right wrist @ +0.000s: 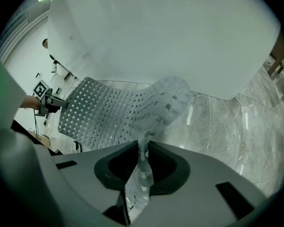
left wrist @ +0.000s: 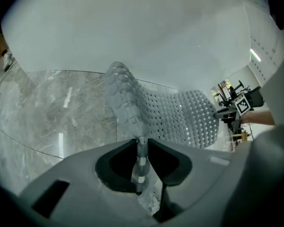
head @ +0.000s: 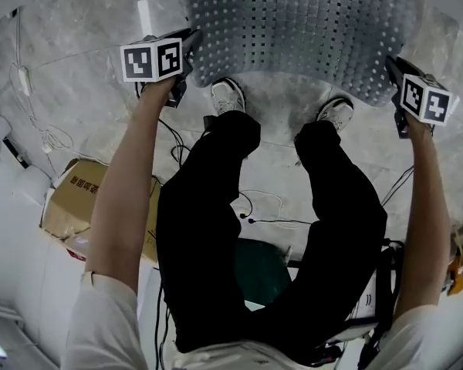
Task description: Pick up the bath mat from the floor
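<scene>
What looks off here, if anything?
Nothing damaged. The mat hangs bowed between the left tool and right tool, each pinching an edge. Only oddity: loose cables strewn on the floor near the shoes, a possible snag.

A person wears black trousers [head: 216, 230], white lace-up trainers [head: 228, 96] and a white top [head: 100, 322] with short sleeves. The left tool [head: 190, 38] and the right tool [head: 392, 63] are dark grey moulded plastic, and each carries a white cube [head: 152, 60] printed with black square markers.
</scene>
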Demonstrator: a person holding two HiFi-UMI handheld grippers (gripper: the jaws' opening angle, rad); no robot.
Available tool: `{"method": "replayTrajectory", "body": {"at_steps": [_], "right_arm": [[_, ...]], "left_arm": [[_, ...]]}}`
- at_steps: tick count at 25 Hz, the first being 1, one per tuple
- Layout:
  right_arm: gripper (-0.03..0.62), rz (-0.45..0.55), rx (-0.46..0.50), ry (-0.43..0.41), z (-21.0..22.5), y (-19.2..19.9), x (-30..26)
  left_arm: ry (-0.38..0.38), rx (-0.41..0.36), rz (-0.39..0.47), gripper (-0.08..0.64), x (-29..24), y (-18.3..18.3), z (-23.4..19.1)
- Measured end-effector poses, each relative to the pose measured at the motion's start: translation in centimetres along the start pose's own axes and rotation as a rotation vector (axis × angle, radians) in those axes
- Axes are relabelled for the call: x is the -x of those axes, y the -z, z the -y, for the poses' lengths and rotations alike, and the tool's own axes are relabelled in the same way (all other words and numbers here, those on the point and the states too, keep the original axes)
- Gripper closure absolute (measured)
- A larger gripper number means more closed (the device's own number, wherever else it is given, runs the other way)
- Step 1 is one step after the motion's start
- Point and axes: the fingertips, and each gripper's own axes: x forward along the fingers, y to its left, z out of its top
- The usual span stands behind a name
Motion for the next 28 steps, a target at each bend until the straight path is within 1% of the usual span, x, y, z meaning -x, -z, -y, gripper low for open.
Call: {"method": "replayTrajectory", "body": {"at_steps": [2, 7, 10, 13, 17, 22, 24, 28], "right_arm": [[0.526, -0.002, 0.014, -0.009, -1.8, 0.0, 1.1], [0.528, -0.009, 0.063, -0.048, -5.4, -1.0, 3.7], [0.528, -0.034, 0.081, -0.049, -6.5, -0.9, 5.9], [0.528, -0.05, 0.095, -0.043, -7.2, -0.8, 9.2], [0.528, -0.062, 0.099, -0.035, -8.2, -0.7, 13.6], [0.528, -0.055, 0.076, -0.028, -9.8, -1.4, 18.0], [0.528, -0.049, 0.077, -0.031, -11.0, -2.1, 19.9], [0.528, -0.041, 0.112, -0.051, -14.1, -2.8, 24.3]], "left_arm": [[0.007, -0.013, -0.011, 0.477, 1.1, 0.6, 1.2], [0.028, -0.005, -0.024, 0.477, 3.5, 0.7, 4.3], [0.038, -0.024, -0.054, 0.479, 5.1, 1.0, 6.0], [0.047, -0.029, -0.073, 0.479, 7.4, 1.5, 7.8], [0.049, -0.006, -0.078, 0.48, 11.1, 1.9, 9.7], [0.041, 0.027, -0.082, 0.482, 15.7, 2.1, 11.2], [0.043, 0.037, -0.075, 0.483, 18.0, 1.8, 11.9], [0.044, 0.054, -0.063, 0.483, 22.6, 1.8, 13.0]]}}
